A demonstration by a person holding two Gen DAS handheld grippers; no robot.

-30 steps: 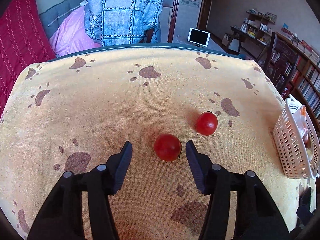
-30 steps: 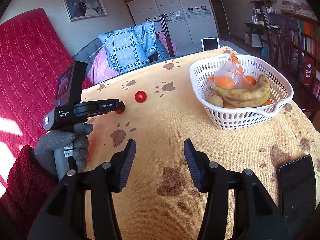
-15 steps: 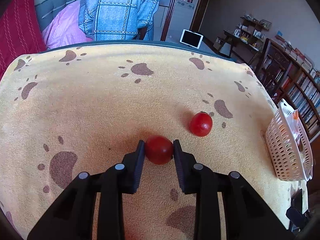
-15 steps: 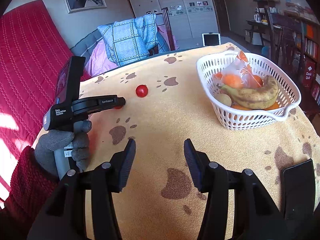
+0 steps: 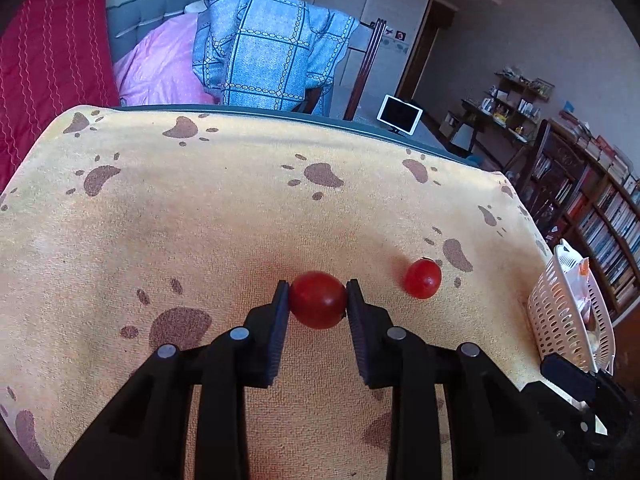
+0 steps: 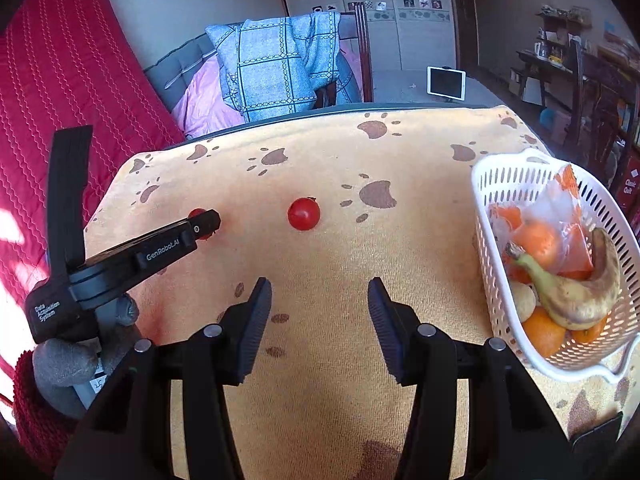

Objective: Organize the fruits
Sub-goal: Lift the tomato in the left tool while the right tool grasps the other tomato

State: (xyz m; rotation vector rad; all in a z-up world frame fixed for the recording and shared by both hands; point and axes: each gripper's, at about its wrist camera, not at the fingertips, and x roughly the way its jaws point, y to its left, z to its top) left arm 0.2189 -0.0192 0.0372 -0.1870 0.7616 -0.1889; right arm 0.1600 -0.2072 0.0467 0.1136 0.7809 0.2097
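My left gripper (image 5: pixel 318 300) is shut on a red tomato (image 5: pixel 318 300) just above the yellow paw-print cloth (image 5: pixel 200 240). A second red tomato (image 5: pixel 422 279) lies on the cloth to its right; it also shows in the right wrist view (image 6: pixel 304 214). In the right wrist view the left gripper (image 6: pixel 206 226) reaches in from the left with its tomato (image 6: pixel 198 213) mostly hidden. My right gripper (image 6: pixel 320 304) is open and empty over the cloth. A white basket (image 6: pixel 492 240) at right holds a banana (image 6: pixel 576 300), oranges and a plastic bag.
The basket shows at the right table edge in the left wrist view (image 5: pixel 560 320). A dark phone (image 6: pixel 596 432) lies at the near right corner. A chair with a blue plaid cloth (image 6: pixel 280 68) stands behind the table's far edge. A red bed (image 6: pixel 60 100) is at left.
My left gripper closed on the near tomato and lifted it a little. The right gripper shifted left, so the basket now sits further right in its view.
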